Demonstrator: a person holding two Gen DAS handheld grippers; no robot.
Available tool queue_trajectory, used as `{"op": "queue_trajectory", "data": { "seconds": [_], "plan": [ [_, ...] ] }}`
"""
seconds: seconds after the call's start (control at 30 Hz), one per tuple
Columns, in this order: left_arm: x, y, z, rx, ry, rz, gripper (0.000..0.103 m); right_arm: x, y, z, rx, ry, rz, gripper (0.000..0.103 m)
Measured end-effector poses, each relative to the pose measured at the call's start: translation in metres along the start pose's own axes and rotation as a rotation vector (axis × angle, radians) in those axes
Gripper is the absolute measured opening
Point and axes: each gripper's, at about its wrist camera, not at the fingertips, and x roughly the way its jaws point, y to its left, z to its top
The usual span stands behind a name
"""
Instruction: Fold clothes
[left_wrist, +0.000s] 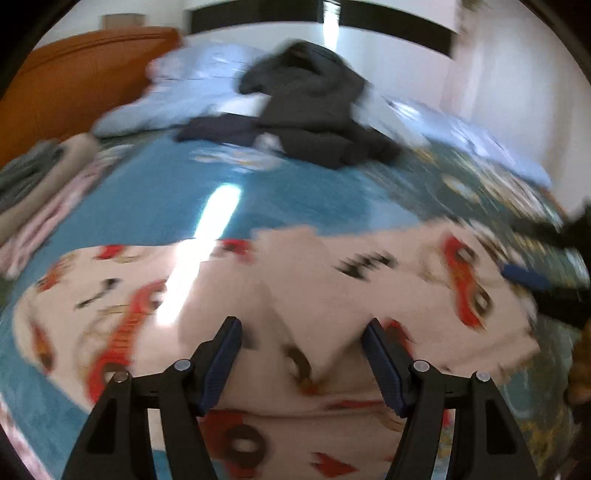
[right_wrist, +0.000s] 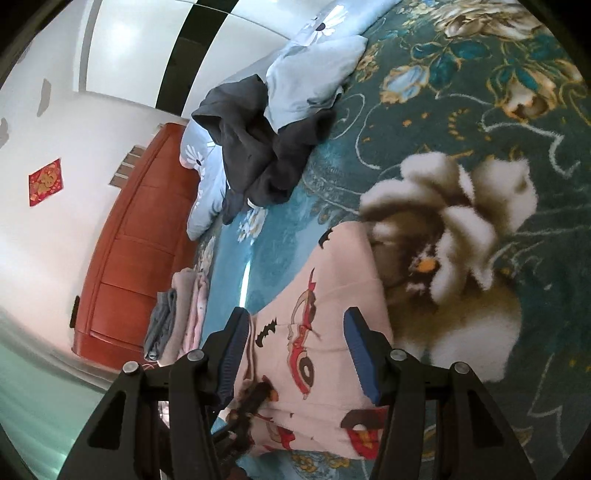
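A pale pink garment (left_wrist: 303, 295) printed with red cars lies spread on the teal floral bedspread (left_wrist: 295, 199); the left wrist view is motion-blurred. My left gripper (left_wrist: 301, 328) hovers open just above it, nothing between its fingers. At the right edge of that view the right gripper's blue pad (left_wrist: 524, 277) shows over the garment's corner. In the right wrist view the same garment (right_wrist: 314, 347) runs under my right gripper (right_wrist: 295, 317), which is open with cloth below the fingers, not pinched. A pile of dark clothes (left_wrist: 314, 110) (right_wrist: 258, 147) lies farther up the bed.
A stack of folded grey and pink clothes (left_wrist: 40, 192) (right_wrist: 181, 314) sits at the bed's edge by the orange-brown headboard (right_wrist: 136, 240). Light blue pillows and quilt (left_wrist: 184, 85) (right_wrist: 310, 70) lie behind the dark pile. White walls surround the bed.
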Motion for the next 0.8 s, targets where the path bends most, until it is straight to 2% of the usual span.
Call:
{"op": "queue_trajectory", "data": {
  "seconds": [0.07, 0.13, 0.27, 0.4, 0.8],
  "plan": [
    [-0.005, 0.022, -0.002, -0.09, -0.024, -0.009, 0.071, 0.001, -0.002, 0.001, 0.003, 0.0, 0.006, 0.055],
    [-0.004, 0.045, -0.007, -0.2, -0.011, -0.036, 0.071, 0.002, -0.004, 0.001, 0.009, 0.004, 0.01, 0.055],
    [0.0, 0.08, -0.015, -0.379, 0.023, -0.151, 0.071, 0.004, -0.008, 0.001, 0.018, 0.01, 0.014, 0.055],
    [0.003, 0.093, -0.02, -0.462, 0.039, -0.268, 0.071, 0.003, -0.009, 0.0, 0.025, 0.009, 0.016, 0.055],
    [0.001, 0.103, -0.025, -0.584, 0.039, -0.467, 0.071, -0.002, -0.015, 0.0, 0.046, 0.005, 0.025, 0.055]
  ]
}}
